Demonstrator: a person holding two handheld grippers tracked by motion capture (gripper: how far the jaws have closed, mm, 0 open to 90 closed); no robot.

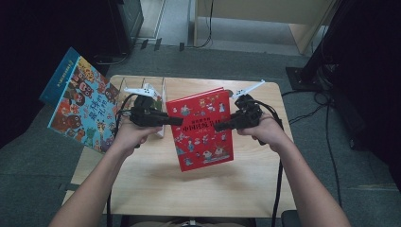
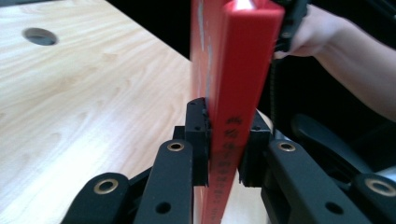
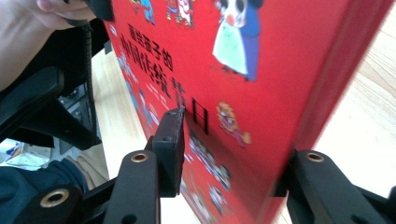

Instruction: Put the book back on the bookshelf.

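1. We see a pale wooden table (image 1: 142,179) with a round hole near its far left part in the left gripper view.
2. A blue picture book (image 1: 80,101) stands tilted at the far left edge of the table, leaning out past that edge, well apart from the work in the middle.
3. A red book (image 1: 202,127) is held up above the middle of the table, its cover with cartoon figures facing us, its lower corner hanging toward the near side. It sits between the two grippers.
4. Our two forearms come in from the near edge, one on each side of the red book.
5. A clear rack (image 1: 158,90) stands on the far left part of the table, just behind the left gripper.
6. The left gripper (image 1: 177,121) is clenched on the red book's left edge. In the left gripper view (image 2: 227,142) both pads press on the book's spine, one on each face.
7. The right gripper (image 1: 218,126) is at the book's right edge. In the right gripper view (image 3: 233,140) its jaws straddle the book; the left pad lies against the cover, and we cannot tell whether the right one presses on the back.
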